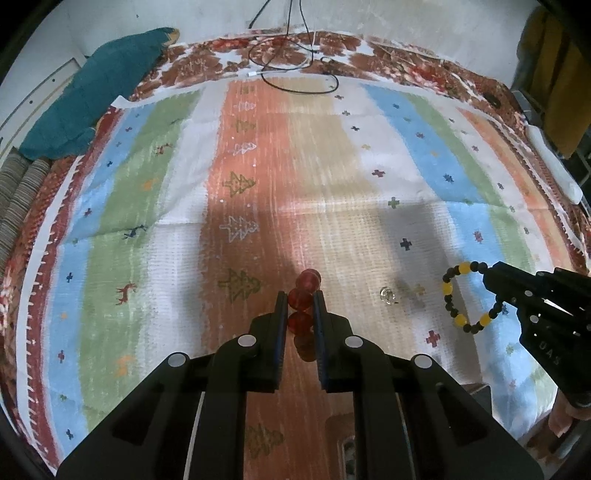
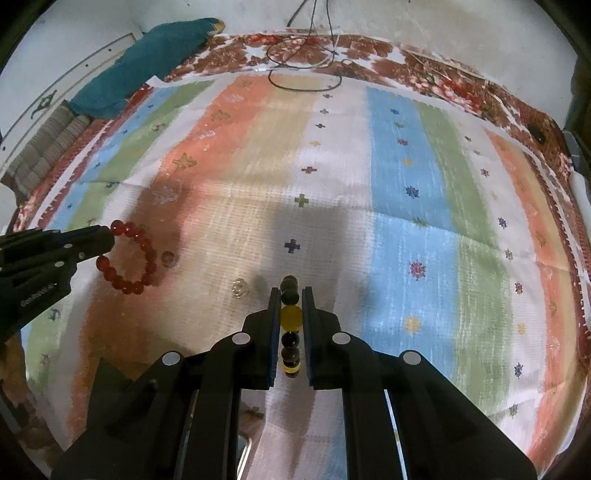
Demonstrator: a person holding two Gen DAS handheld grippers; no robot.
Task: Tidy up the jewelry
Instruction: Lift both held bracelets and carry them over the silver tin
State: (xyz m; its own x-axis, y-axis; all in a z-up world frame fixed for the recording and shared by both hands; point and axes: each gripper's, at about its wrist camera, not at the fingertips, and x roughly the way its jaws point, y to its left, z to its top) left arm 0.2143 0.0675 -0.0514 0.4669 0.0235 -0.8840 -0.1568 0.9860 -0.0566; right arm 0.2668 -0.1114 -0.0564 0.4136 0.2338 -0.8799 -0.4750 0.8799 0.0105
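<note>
left wrist | round glossy red bead bracelet (image 1: 303,295) | woven striped cloth (image 1: 147,184)

Striped cloth (image 1: 295,166), teal towel (image 1: 107,85), black cable (image 1: 295,70).

open: striped cloth (image 1: 332,166) centre | obstacles: small ring (image 1: 387,294), far cable (image 1: 295,70)

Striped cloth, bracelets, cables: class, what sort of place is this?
Probably a room at home, on a bed or low table. A striped cloth lies over a floral sheet, a teal cloth is bunched at the far left corner, and cables trail down a plain wall.
</note>
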